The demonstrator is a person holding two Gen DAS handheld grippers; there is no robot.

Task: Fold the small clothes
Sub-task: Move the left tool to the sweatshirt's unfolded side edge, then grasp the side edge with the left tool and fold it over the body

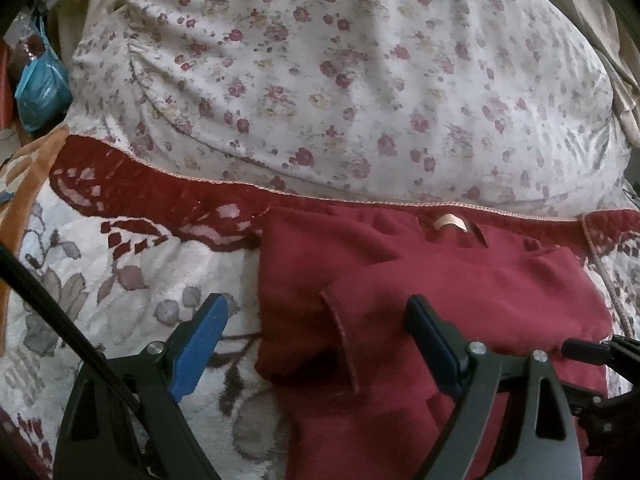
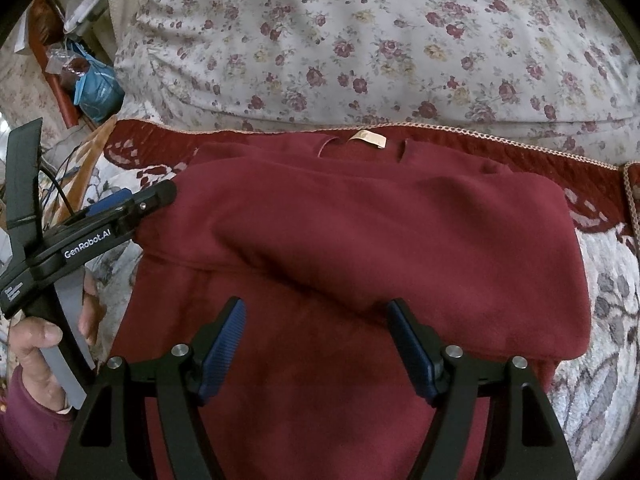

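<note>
1. Your left gripper (image 1: 316,340) hangs with its blue fingers (image 1: 198,346) wide apart and nothing clamped; the left edge of the red garment (image 1: 420,280) runs between them, below the tips.
2. Your right gripper (image 2: 316,338) also has its fingers (image 2: 222,350) spread, poised over the middle of the garment (image 2: 360,240) with no cloth pinched.
3. The garment lies on the bed, on a white blanket with a grey leaf print (image 1: 120,280). Its neckline and small tan label (image 2: 368,138) sit at the far edge, just beside the blanket's dark red border (image 1: 160,188) and stitched trim.
4. One layer is folded over the front: its rounded fold runs slantwise from upper left toward your right gripper's right finger (image 2: 412,354).
5. In the left wrist view a narrow seamed flap (image 1: 340,340) lies on the cloth between the fingers.
6. Left of the garment's edge the blanket lies bare. On the right, bare blanket (image 2: 608,320) shows past the folded side.
7. Beyond the far trim a bulky cover with a rose print (image 1: 340,80) rises, closing off that side.
8. Your left hand (image 2: 44,356) grips the handle beside the garment's left edge; a blue bag (image 2: 98,92) sits well apart, off the bed's far left corner.
</note>
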